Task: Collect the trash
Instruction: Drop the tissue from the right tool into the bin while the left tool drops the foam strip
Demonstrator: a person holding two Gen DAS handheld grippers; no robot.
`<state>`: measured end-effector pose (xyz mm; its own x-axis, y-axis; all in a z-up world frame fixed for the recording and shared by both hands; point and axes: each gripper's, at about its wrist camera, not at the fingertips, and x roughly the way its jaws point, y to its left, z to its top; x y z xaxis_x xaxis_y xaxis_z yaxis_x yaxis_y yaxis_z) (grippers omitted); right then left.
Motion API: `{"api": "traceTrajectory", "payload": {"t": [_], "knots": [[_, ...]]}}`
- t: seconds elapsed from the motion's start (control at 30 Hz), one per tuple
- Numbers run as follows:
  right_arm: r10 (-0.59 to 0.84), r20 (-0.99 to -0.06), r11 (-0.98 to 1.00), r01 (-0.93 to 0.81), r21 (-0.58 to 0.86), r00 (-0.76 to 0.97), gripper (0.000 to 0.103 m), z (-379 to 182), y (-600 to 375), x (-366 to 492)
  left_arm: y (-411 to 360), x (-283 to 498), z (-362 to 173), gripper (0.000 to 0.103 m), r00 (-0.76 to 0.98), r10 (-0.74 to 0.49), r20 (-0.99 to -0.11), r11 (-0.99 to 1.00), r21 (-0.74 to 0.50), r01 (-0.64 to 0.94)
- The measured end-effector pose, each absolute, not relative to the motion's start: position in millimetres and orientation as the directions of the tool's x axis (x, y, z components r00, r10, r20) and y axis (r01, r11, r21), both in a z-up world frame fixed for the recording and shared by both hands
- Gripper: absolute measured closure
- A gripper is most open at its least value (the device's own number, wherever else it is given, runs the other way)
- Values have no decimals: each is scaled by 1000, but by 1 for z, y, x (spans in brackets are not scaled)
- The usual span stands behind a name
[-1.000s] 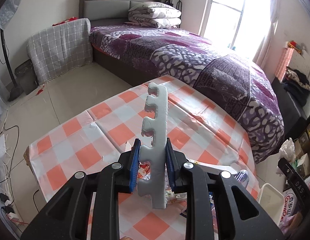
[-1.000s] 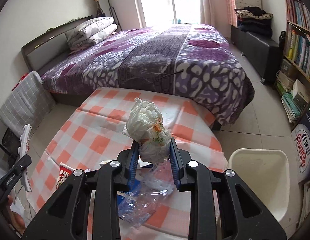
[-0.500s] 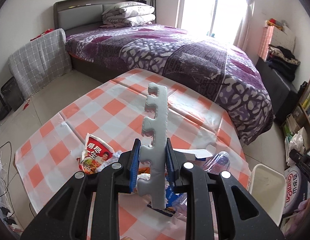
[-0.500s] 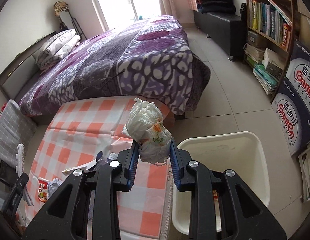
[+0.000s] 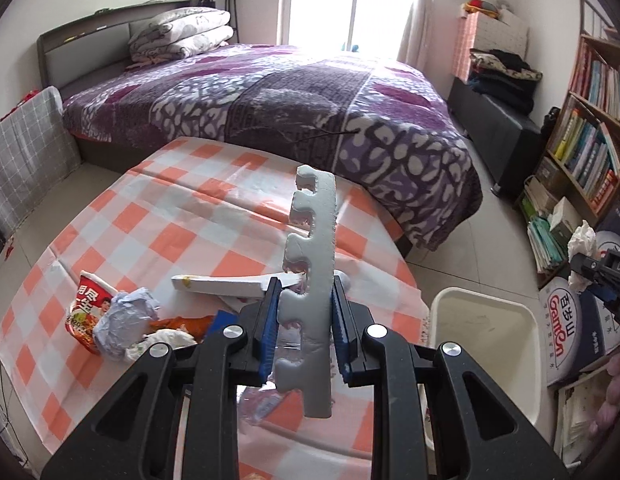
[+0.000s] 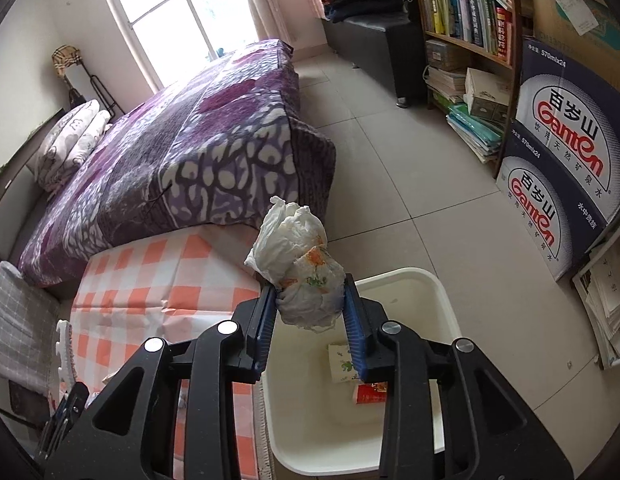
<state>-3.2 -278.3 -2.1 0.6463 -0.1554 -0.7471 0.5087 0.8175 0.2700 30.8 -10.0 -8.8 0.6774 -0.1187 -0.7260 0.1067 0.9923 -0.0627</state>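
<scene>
My left gripper (image 5: 304, 324) is shut on a notched grey-white foam strip (image 5: 311, 264), held upright above the checked table (image 5: 158, 216). My right gripper (image 6: 310, 320) is shut on a crumpled white plastic bag wad (image 6: 300, 264), held above the near rim of the white bin (image 6: 405, 280). The bin also shows in the left wrist view (image 5: 485, 320), on the floor right of the table. The right gripper with its wad shows at the right edge of the left wrist view (image 5: 585, 268). The foam strip shows at the left edge of the right wrist view (image 6: 64, 344).
On the table lie a red noodle cup (image 5: 88, 312), crumpled paper (image 5: 126, 320), a white paper box (image 5: 230, 286) and plastic wrap (image 5: 262, 400). The bin holds a packet (image 6: 341, 362) and red wrapper (image 6: 369, 394). A bed (image 5: 290, 112), bookshelf (image 6: 461, 20) and water cartons (image 6: 561, 168) surround.
Both grippers swung right with their loads. The right gripper moved from over the table to over the bin. The left gripper's view now takes in the bin.
</scene>
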Motion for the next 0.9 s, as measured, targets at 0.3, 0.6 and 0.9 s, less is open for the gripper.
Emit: {"api": "traceTrajectory", "payload": {"t": [0.3, 0.6, 0.9], "knots": [[-203, -743, 706, 622, 340, 637, 38, 0, -331, -23, -97, 28, -18, 79, 617, -243, -749, 959, -90, 268], [-242, -723, 594, 688, 417, 647, 23, 4, -372, -45, -160, 21, -35, 78, 508, -336, -793, 910, -135, 392], [-261, -711, 525, 714, 463, 653, 16, 3, -391, -56, -180, 18, -44, 50, 377, -462, -803, 847, -273, 457]]}}
